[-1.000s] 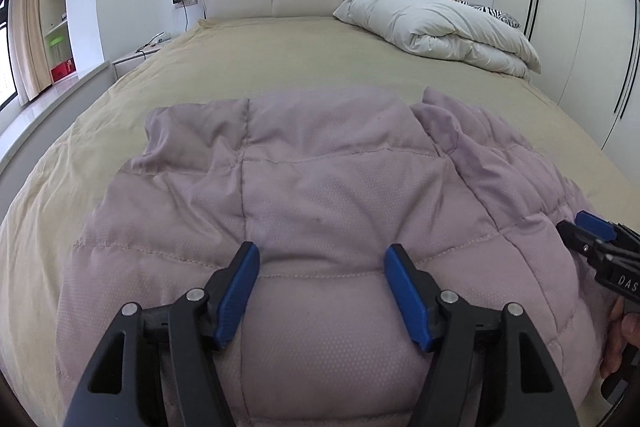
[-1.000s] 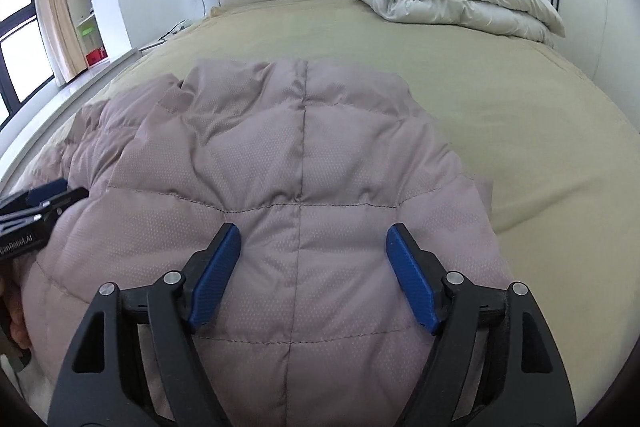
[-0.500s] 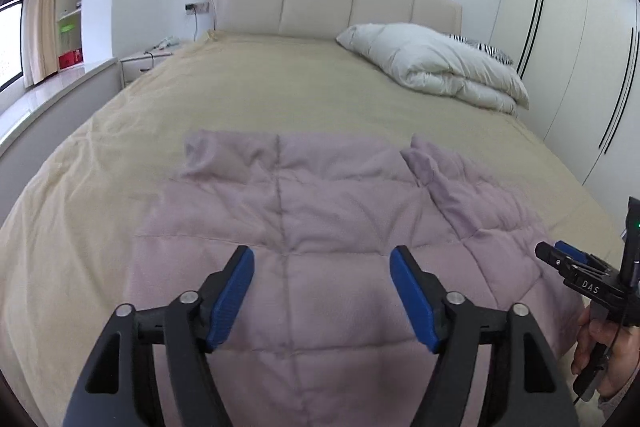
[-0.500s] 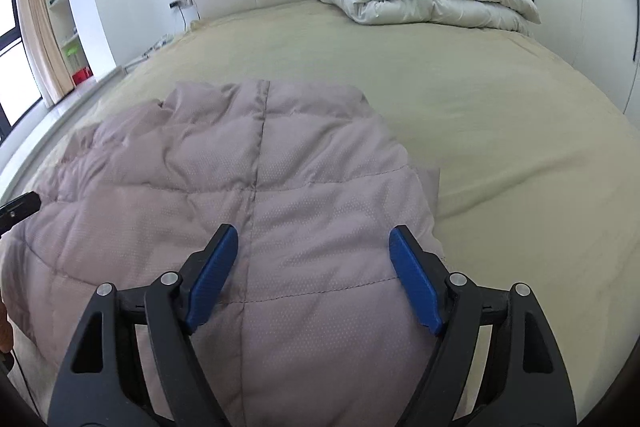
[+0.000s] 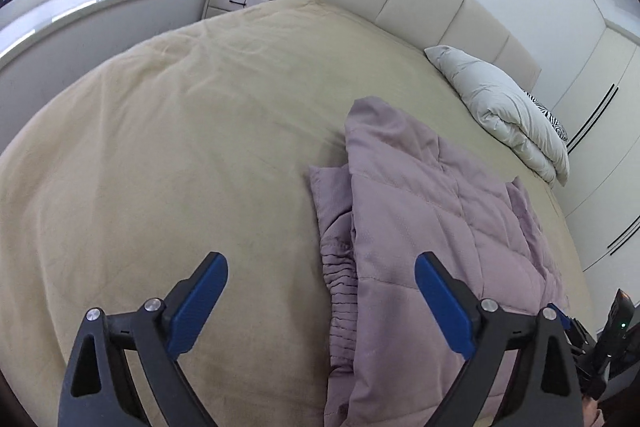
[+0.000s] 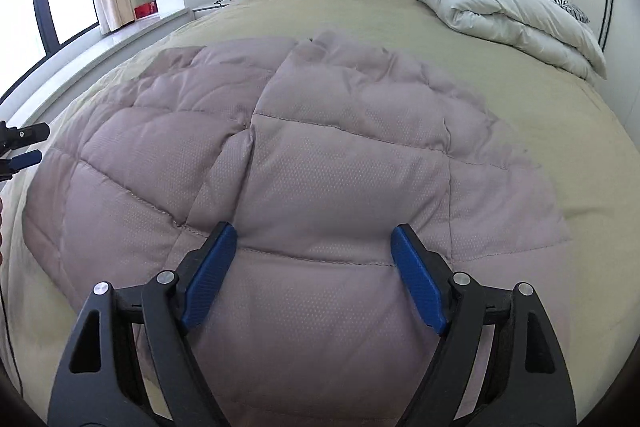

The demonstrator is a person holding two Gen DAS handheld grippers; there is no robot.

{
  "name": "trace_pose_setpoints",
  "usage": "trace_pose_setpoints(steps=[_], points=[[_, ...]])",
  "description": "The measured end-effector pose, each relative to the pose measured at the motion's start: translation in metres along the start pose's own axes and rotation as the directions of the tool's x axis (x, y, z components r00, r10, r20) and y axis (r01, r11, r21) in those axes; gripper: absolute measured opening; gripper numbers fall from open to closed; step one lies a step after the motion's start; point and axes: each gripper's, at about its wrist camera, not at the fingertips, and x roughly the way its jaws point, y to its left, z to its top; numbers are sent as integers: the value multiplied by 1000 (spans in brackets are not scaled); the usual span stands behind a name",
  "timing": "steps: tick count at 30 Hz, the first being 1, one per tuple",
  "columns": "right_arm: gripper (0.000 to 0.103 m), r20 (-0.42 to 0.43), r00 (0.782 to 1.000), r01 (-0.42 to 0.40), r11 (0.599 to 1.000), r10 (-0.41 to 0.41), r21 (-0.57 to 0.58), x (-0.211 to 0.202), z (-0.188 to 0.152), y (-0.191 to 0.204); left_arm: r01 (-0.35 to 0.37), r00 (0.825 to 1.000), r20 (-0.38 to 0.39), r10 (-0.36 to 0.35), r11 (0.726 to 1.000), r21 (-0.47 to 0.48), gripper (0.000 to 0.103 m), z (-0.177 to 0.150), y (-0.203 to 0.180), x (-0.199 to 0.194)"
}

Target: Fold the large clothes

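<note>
Right wrist view: my right gripper (image 6: 312, 259) hovers, jaws opening and empty, above the mauve quilted coat (image 6: 304, 163) spread mid-frame on the bed (image 6: 560, 115). My left gripper (image 5: 320, 291) is widening too, empty, coat lower right.

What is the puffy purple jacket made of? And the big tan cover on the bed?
The purple jacket looks like thin, matte woven fabric over soft filling: stitched lines split it into puffy squares, and tiny dots pattern the cloth. The tan bed cover looks like soft, dull cloth, maybe fleece or cotton; it shows gentle wrinkles and no shine.
</note>
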Motion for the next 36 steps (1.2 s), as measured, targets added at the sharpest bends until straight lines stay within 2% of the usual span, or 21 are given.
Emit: trace_pose_setpoints(steps=[3,5,8,10,12,14,16,18,20,22,23,25,26,27,31,34,35,36], points=[[81,-7,998,-61,996,61,63,-12,3,-12,70,997,-43,-71,997,-24,96,4,4,12],[81,33,989,-144,981,141,127,-27,5,-27,114,988,-94,-119,992,-61,96,10,9,28],[82,132,970,-234,940,206,249,-51,4,-68,203,957,-175,-233,964,-171,96,15,21,55],[82,137,969,-242,902,206,357,-53,1,-111,244,938,-190,-292,940,-239,96,21,27,67],[82,126,966,-257,849,224,462,-47,-4,-152,282,913,-214,-346,917,-281,96,27,29,78],[82,127,943,-325,777,307,539,-33,-13,-190,311,884,-254,-392,900,-306,97,31,29,92],[82,138,921,-373,724,364,580,-22,-19,-213,322,864,-285,-415,891,-320,97,34,27,104],[82,178,888,-439,666,424,603,-14,-22,-231,333,848,-303,-435,882,-334,98,37,25,110],[82,243,871,-476,608,427,636,-14,-25,-251,343,835,-312,-453,873,-347,97,39,24,114],[82,355,827,-551,503,436,666,-17,-32,-272,359,822,-325,-468,868,-343,97,40,20,116],[82,395,816,-570,476,422,670,-22,-35,-282,366,813,-342,-472,870,-330,97,39,16,118],[83,337,859,-506,540,385,672,-25,-34,-290,376,797,-377,-471,877,-300,97,37,7,121],[83,297,873,-479,569,387,668,-22,-31,-293,376,793,-390,-467,880,-290,97,35,2,122],[83,265,874,-470,574,407,670,-17,-31,-295,371,793,-399,-460,884,-284,97,35,-1,123],[83,184,848,-475,556,497,682,12,-30,-293,374,783,-414,-464,883,-282,97,36,-2,127],[83,147,813,-500,548,563,670,32,-31,-268,381,777,-428,-461,886,-264,97,36,-4,127],[85,110,810,-491,563,575,665,42,-27,-260,381,777,-429,-461,886,-264,97,37,-2,127],[86,72,820,-469,595,568,653,50,-24,-253,381,777,-430,-461,887,-262,96,37,-2,127]])
